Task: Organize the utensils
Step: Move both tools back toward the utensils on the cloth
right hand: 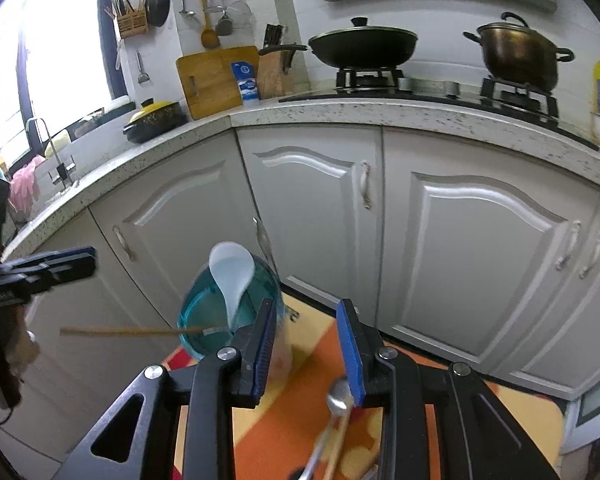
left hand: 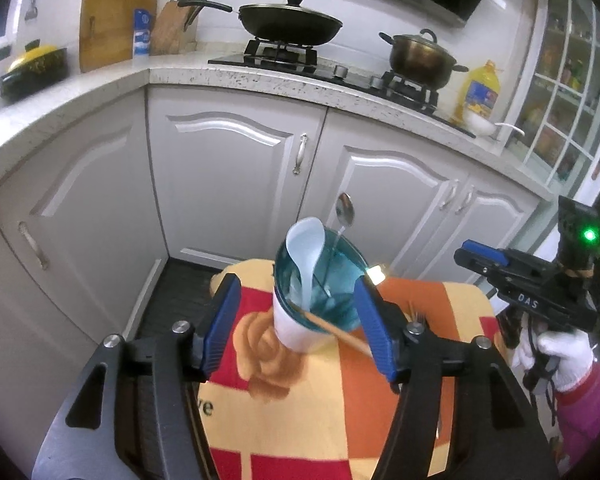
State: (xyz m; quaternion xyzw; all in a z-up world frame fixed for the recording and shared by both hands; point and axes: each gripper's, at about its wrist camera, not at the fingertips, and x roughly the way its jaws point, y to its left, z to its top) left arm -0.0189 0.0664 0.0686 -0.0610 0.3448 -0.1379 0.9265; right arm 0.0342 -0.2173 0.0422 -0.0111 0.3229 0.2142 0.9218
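Observation:
A white cup with a teal rim (left hand: 296, 332) stands on the patterned tablecloth (left hand: 300, 420). In it lean a white ceramic spoon (left hand: 304, 248), a metal spoon (left hand: 345, 208) with its bowl up, and a wooden chopstick (left hand: 340, 332). My left gripper (left hand: 296, 282) is open wide, its blue pads either side of the cup and not pressing on it. Held in a white-gloved hand (left hand: 560, 356), my right gripper (right hand: 305, 303) is open just right of the cup (right hand: 204, 320), with nothing between its pads. A metal spoon (right hand: 338, 396) and a chopstick lie on the cloth under its right finger.
White cabinet doors (left hand: 228, 176) and a speckled counter (left hand: 260, 80) curve around behind the small table. On the stove sit a black wok (left hand: 290, 24) and a brass pot (left hand: 420, 60), with an oil bottle (left hand: 480, 92) beside them. A dark floor mat (left hand: 180, 292) lies below.

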